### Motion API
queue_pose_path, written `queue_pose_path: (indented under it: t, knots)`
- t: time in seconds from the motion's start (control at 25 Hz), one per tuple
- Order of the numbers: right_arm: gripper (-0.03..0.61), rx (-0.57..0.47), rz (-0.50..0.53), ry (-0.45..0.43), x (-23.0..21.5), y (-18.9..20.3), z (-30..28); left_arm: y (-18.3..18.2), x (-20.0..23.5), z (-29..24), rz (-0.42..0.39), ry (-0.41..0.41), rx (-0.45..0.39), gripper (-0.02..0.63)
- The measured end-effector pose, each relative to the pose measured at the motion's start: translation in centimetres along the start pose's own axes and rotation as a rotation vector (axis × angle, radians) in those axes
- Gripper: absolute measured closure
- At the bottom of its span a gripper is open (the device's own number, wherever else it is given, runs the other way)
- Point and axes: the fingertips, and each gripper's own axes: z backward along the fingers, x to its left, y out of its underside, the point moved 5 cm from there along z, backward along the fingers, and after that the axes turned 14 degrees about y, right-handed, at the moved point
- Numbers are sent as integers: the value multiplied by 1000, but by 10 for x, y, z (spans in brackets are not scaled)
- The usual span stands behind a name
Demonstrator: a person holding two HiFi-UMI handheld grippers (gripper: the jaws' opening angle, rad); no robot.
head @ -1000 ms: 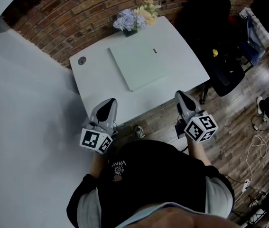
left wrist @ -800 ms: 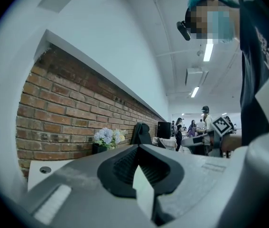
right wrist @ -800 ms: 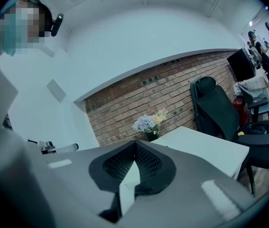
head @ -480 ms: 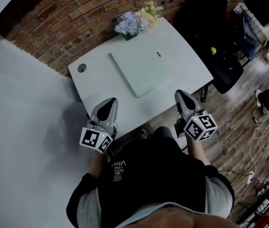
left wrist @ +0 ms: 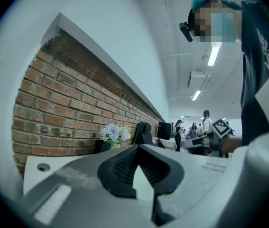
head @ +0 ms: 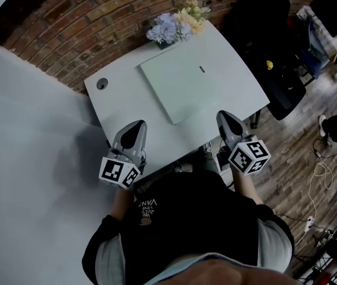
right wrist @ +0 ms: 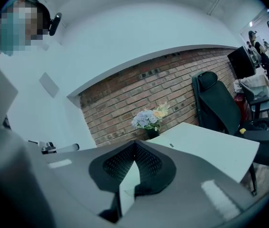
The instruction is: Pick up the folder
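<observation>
A pale green folder with a small dark label lies flat in the middle of the white table. My left gripper is shut and empty; its tips reach over the table's near left edge, short of the folder. My right gripper is also shut and empty, at the near right edge just beside the folder's near right corner. In the left gripper view the jaws stand closed in front of the tabletop. The right gripper view shows closed jaws with the table beyond.
A pot of flowers stands at the table's far edge against the brick wall. A round cable hole sits at the far left corner. A black office chair stands right of the table. Cables lie on the wooden floor.
Both grippers have come forward with the person to the table's near edge, still shut. The folder has not moved on the table.
</observation>
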Motion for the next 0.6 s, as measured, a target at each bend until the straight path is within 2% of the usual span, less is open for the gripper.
queue_pose_path:
  t: [0.6]
  knots:
    - [578, 91, 41, -76, -49, -31, -72, 9, 20, -60, 37, -120, 20, 614]
